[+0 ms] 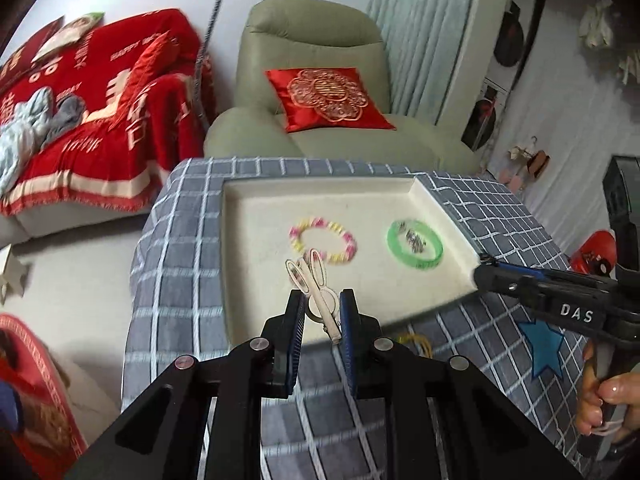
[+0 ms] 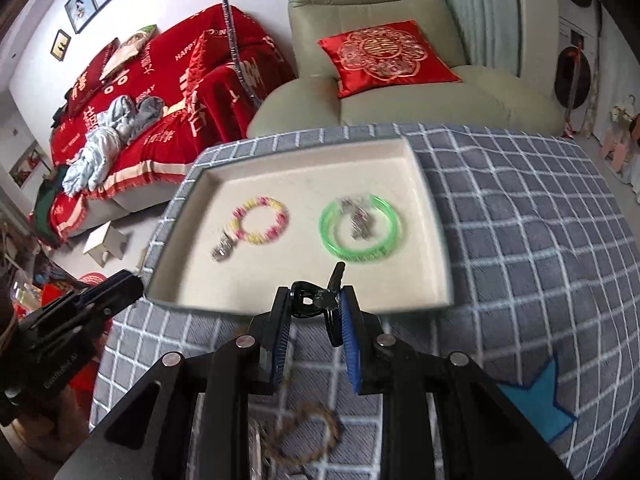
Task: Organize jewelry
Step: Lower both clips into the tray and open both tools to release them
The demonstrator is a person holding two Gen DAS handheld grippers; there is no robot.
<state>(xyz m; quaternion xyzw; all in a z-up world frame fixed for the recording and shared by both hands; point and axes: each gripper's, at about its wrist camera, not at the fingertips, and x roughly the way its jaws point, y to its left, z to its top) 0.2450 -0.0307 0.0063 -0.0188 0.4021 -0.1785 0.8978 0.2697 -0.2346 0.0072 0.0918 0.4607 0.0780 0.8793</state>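
Note:
My left gripper (image 1: 320,305) is shut on a white hair clip (image 1: 316,292), held above the near edge of the cream tray (image 1: 248,216). In the right wrist view my right gripper (image 2: 314,300) is shut on a black hair clip (image 2: 316,300) over the tray's near rim (image 2: 304,306). A pink and yellow bead bracelet (image 1: 322,240) (image 2: 260,220) lies in the tray. So does a green bangle (image 1: 416,248) (image 2: 360,232) with a silver piece (image 2: 358,216) inside it. Another silver piece (image 2: 223,248) lies beside the bracelet.
The tray sits on a grey checked cloth (image 1: 188,280) with a blue star patch (image 2: 536,404). A brown bead bracelet (image 2: 308,424) lies on the cloth under my right gripper, and something yellow (image 1: 416,342) lies near the tray. A green armchair (image 1: 312,120) and a red-covered sofa (image 2: 160,100) stand behind.

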